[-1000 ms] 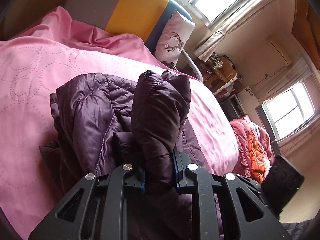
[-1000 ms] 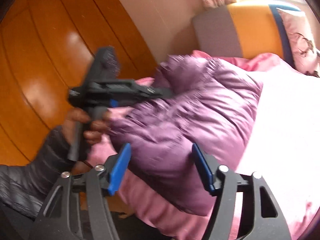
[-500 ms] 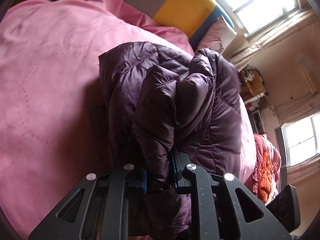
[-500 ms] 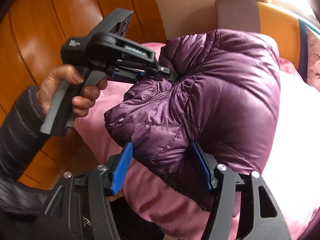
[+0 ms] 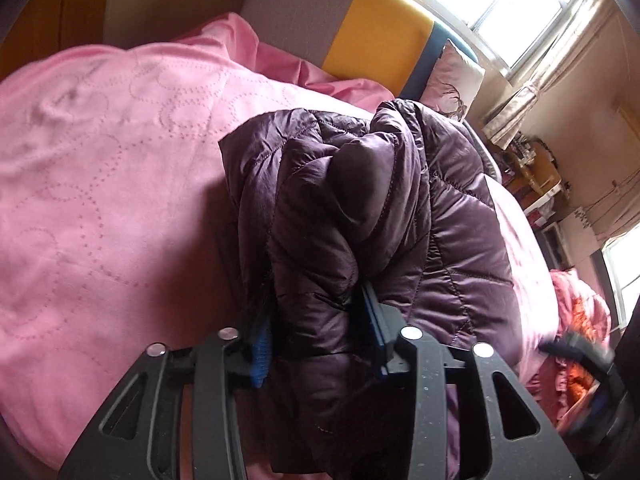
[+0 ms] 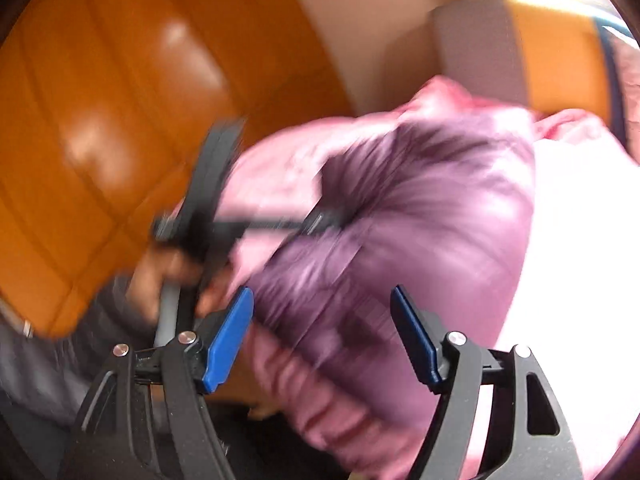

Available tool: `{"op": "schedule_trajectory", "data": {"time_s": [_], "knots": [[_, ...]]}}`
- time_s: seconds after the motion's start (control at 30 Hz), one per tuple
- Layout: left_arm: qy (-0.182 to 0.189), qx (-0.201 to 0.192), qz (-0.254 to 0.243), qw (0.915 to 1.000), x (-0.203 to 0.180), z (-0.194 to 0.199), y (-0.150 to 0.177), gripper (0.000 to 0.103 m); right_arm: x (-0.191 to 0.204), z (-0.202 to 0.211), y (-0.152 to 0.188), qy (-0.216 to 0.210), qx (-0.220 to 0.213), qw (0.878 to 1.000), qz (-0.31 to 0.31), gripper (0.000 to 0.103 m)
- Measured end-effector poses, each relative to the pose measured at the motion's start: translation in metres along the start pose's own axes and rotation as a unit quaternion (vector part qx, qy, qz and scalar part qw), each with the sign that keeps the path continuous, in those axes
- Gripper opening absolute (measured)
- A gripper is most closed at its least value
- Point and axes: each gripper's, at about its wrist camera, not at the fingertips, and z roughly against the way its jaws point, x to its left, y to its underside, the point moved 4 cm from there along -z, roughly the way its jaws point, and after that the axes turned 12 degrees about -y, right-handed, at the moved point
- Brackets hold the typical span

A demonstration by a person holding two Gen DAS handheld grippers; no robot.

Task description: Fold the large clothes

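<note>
A dark purple quilted jacket [image 5: 400, 200] lies bunched on the pink bedspread [image 5: 120, 180]. A thick fold of it still sits between the blue pads of my left gripper [image 5: 318, 332]. Those jaws are opening, and the left pad's face shows bare beside the fabric. The right wrist view is smeared by motion, and the jacket [image 6: 420, 220] looks lighter purple there. My right gripper [image 6: 322, 340] has its jaws opening wide at the jacket's near edge, both pads clear of the cloth. A hand [image 6: 168, 276] in a dark sleeve holds the left gripper against the jacket's far side.
A grey, yellow and blue headboard [image 5: 376, 36] and a pale pillow [image 5: 452, 76] stand behind the jacket. Glossy orange wood panels [image 6: 120, 100] rise left of the bed. A window [image 5: 500, 0], cluttered shelves and pink-orange bedding [image 5: 580, 320] lie to the right.
The left jaws have spread apart around the jacket fold as the gripper sank toward the bed. The right jaws have widened off the jacket's edge, and that view has blurred with motion.
</note>
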Motion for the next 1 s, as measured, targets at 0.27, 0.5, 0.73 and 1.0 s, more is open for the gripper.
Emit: {"op": "schedule_trajectory", "data": {"time_s": [0.27,0.5,0.73,1.0], "knots": [[-0.037,-0.025,-0.018,0.9989,-0.003,0.005,0.005,0.059,-0.052,-0.032,-0.091,0.106,-0.041,0.993,-0.036,0.073],[-0.038,-0.026,-0.005,0.9989,0.003,-0.005,0.006,0.068,-0.076,-0.116,-0.12,0.168,0.017,0.985,-0.026,0.083],[-0.038,-0.021,0.0,0.9991,0.016,-0.027,0.011,0.069,-0.089,-0.172,-0.091,0.236,0.078,0.968,-0.025,0.09],[-0.093,-0.053,-0.022,0.994,-0.002,-0.015,0.014,0.069,-0.107,-0.165,-0.076,0.216,0.062,0.973,-0.048,0.092]]}}
